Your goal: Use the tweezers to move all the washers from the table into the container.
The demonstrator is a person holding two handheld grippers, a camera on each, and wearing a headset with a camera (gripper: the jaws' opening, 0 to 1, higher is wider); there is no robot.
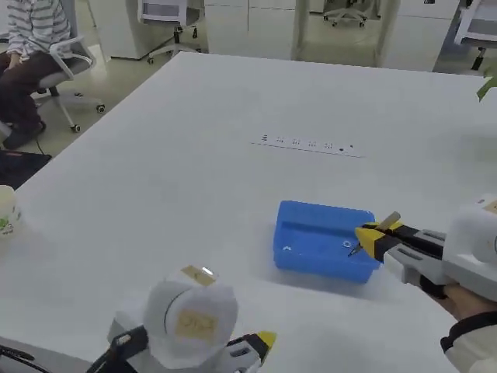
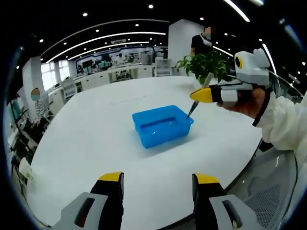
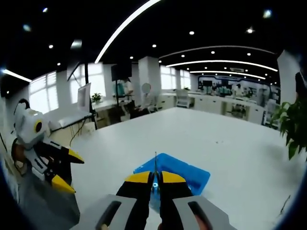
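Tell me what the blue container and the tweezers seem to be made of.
The blue container: probably moulded plastic, uniform colour, slight sheen, rounded corners. The tweezers, held in the right gripper: thin dark tips suggest metal; tan upper end too small to tell.

White tabletop (image 1: 178, 155); swivel office chairs (image 1: 165, 11) on pale floor (image 1: 116, 78); leafy plant (image 2: 206, 64); dark ceiling, curved light strips (image 3: 125, 24), spotlights (image 3: 192, 32); bright windows (image 3: 41, 91).

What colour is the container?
Blue: the container shows best in the head view.
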